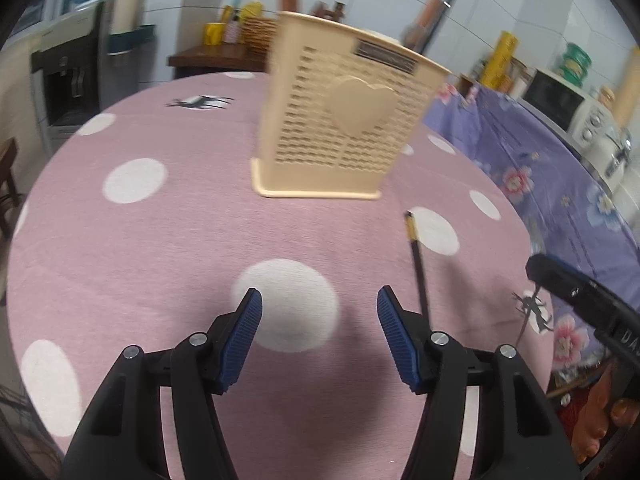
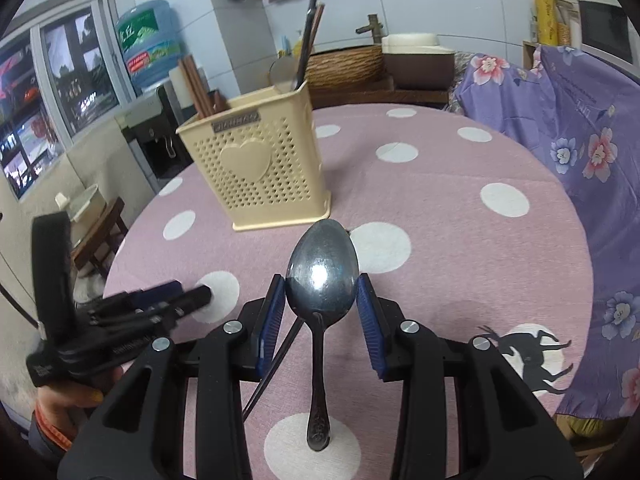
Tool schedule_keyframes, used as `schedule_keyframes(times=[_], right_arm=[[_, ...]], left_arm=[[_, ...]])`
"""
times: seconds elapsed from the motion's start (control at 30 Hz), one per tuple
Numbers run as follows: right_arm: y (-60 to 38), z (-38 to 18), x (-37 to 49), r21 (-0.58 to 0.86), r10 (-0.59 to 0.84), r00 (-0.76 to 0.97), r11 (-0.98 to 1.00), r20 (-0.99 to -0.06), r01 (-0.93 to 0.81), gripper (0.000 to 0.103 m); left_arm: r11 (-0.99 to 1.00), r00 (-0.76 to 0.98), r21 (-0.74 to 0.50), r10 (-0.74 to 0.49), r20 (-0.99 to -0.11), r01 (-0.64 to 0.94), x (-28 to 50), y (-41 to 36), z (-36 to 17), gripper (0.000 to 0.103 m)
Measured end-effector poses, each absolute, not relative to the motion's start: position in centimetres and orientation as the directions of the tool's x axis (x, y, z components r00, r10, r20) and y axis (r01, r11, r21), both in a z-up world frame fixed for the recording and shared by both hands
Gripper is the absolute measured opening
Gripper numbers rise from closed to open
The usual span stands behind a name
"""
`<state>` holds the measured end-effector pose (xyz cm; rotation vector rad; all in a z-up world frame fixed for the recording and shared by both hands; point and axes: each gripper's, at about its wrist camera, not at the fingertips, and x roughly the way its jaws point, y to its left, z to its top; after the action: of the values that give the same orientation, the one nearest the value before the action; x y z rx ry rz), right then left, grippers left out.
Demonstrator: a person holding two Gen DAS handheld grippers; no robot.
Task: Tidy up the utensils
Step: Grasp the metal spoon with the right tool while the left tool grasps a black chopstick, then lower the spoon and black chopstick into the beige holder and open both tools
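Note:
A cream perforated utensil holder (image 2: 260, 168) with a heart on its front stands on the pink dotted table (image 2: 460, 240); it also shows, blurred, in the left wrist view (image 1: 340, 116). Several chopsticks and a spoon stick up from it. My right gripper (image 2: 322, 300) is shut on a metal spoon (image 2: 322, 272), its pads against the bowl's sides, handle hanging down. A dark chopstick (image 2: 276, 364) lies on the table under it; the chopstick also shows in the left wrist view (image 1: 418, 264). My left gripper (image 1: 320, 320) is open and empty over the table.
A purple floral cloth (image 2: 580, 128) covers something at the table's right. A water dispenser (image 2: 156, 92) and a small stool (image 2: 100, 232) stand to the left beyond the table edge. A counter with a woven basket (image 2: 344, 66) lies behind.

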<state>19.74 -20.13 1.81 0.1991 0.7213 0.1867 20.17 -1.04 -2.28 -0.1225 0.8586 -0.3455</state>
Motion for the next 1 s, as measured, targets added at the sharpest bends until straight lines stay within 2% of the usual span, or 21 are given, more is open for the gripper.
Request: schedule_keyframes(times=[0.2,0.23,0.53,0.67,1.0], right_arm=[[-22.1,3.0,19.0,0.263,0.213,0.772,0.963,-0.599,-0.061,0.037],[-22.4,3.2,18.9,0.261,0.203,0.778,0.964,-0.594,-0.052,0.037],[-24.1,4.0,18.0,0.245,0.153,0.808,0.970,-0.568,-0.012,0.037],[-24.5,4.0,18.0,0.248,0.149,0.810,0.969,-0.567,-0.005,0.037],[-24.7,3.7,18.0,0.256,0.148,0.808,0.967,-0.571,0.004,0.037]], left_arm=[[0.900,0.519,-0.195,-0.390,-0.761,0.391,22.0,-6.9,-2.7,0.045],[0.899,0.510,-0.180,-0.381,-0.771,0.400,22.6,-8.0,-2.9,0.040],[0.903,0.485,-0.071,-0.292,-0.825,0.423,26.6,-13.5,-4.9,0.019],[0.911,0.510,-0.031,-0.258,-0.821,0.411,27.3,-14.3,-4.9,0.009],[0.912,0.526,0.011,-0.227,-0.819,0.410,27.4,-14.6,-4.7,0.008]])
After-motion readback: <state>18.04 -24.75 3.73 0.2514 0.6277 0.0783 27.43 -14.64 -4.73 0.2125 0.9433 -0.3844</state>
